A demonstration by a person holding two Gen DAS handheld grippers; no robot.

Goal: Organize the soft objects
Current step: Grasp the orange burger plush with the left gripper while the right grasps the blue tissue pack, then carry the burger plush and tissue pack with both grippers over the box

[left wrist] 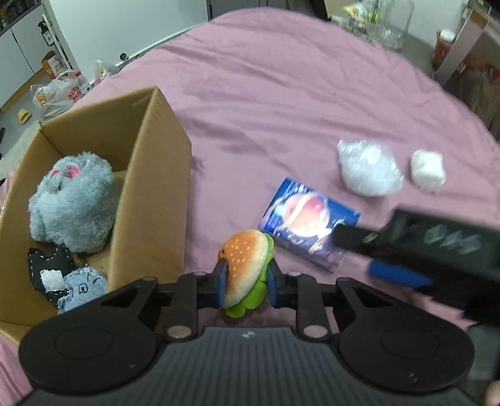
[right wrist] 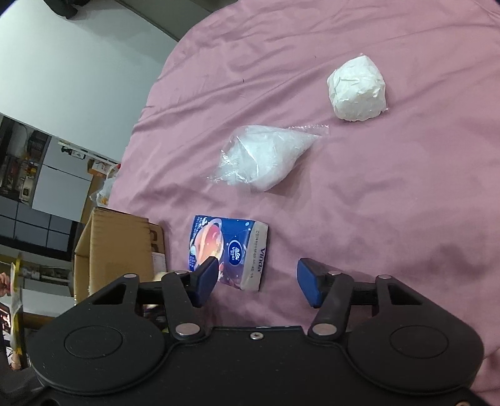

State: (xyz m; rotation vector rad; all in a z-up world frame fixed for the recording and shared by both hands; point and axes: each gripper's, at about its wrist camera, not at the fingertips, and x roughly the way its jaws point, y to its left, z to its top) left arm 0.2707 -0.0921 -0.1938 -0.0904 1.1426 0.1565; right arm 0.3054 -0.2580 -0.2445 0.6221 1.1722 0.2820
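My left gripper (left wrist: 247, 278) is shut on a plush hamburger (left wrist: 247, 265) and holds it just right of the open cardboard box (left wrist: 150, 187). In the box lie a grey fluffy plush (left wrist: 72, 200), a black stitched soft piece (left wrist: 50, 262) and a denim piece (left wrist: 82, 287). My right gripper (right wrist: 256, 281) is open and empty, above the pink cloth next to a blue tissue pack (right wrist: 228, 250); it also shows in the left wrist view (left wrist: 406, 250). Beyond lie a clear bag of white stuffing (right wrist: 262, 159) and a white wrapped lump (right wrist: 356, 90).
The pink cloth (left wrist: 281, 93) covers the whole table. Plastic bags (left wrist: 59, 93) and cabinets stand on the floor beyond the box. Glass jars (left wrist: 390, 22) and a red-white cup (left wrist: 443, 43) sit at the far right edge.
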